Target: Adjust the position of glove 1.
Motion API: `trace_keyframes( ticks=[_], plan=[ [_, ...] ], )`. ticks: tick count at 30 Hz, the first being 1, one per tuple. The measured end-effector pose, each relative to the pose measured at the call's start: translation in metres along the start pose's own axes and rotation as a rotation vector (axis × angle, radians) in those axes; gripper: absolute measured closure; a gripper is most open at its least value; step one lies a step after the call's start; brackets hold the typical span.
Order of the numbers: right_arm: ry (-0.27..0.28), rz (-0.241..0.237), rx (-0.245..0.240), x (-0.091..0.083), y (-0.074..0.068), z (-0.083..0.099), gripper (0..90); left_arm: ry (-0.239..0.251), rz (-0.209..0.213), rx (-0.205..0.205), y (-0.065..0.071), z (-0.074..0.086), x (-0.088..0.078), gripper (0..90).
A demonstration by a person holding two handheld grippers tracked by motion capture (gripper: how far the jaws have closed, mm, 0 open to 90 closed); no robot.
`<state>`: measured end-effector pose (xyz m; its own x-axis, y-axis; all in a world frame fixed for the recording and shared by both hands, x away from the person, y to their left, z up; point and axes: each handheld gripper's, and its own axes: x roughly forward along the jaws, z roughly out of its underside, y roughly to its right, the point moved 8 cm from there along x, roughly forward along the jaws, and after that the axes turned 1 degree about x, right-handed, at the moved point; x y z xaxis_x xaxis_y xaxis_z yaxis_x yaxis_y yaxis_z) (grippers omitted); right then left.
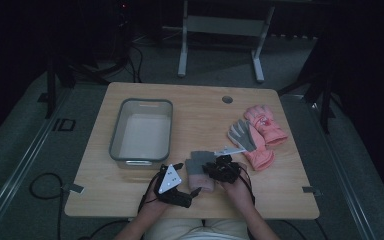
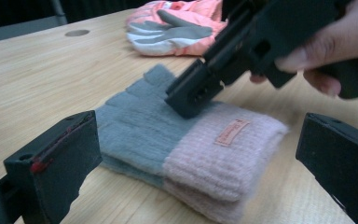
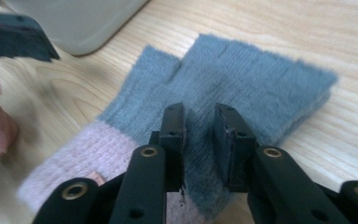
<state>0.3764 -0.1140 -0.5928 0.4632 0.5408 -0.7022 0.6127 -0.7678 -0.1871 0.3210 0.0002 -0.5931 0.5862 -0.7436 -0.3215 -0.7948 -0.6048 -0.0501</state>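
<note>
My right gripper (image 3: 199, 140) sits on the grey-pink gloves (image 1: 200, 170) near table's (image 1: 130, 200) front edge — jaws slightly apart, fabric between, no squeeze. Left gripper (image 2: 200, 154) wide open, w/ nothing held — next, prob. re-pinch, lift toward bin (image 1: 141, 160).

right gripper (image 3: 199, 122) jaws stand slightly apart over the grey-and-pink glove (image 3: 242, 79), tips on its grey knit; bin (image 3: 74, 18) beyond, upper left.

A: Right gripper (image 3: 199, 122) covers part of the grey-and-pink glove (image 3: 261, 84); fabric between its jaws lies in shadow.

B: Label (image 2: 232, 132) beyond the left gripper (image 2: 205, 154): text too blurred to read.
</note>
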Motion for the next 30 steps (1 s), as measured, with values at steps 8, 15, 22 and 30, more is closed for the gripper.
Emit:
trace_keyframes(
  ticks=[8,15,22,30],
  plan=[
    [0.042,0.039,-0.010,-0.025,0.019,-0.013,68.6,-0.021,-0.008,0.071,0.007,-0.014,-0.002,3.3],
    [0.056,0.061,-0.008,-0.034,0.039,-0.028,64.5,-0.149,0.072,0.095,0.019,-0.022,0.005,7.0],
    [0.023,0.033,0.033,-0.011,0.049,-0.029,56.6,-0.228,0.142,0.239,0.023,-0.011,0.016,11.8],
    [-0.055,0.013,0.077,0.020,0.056,-0.019,44.4,-0.340,0.148,0.304,0.021,0.007,0.028,19.7]
  ],
)
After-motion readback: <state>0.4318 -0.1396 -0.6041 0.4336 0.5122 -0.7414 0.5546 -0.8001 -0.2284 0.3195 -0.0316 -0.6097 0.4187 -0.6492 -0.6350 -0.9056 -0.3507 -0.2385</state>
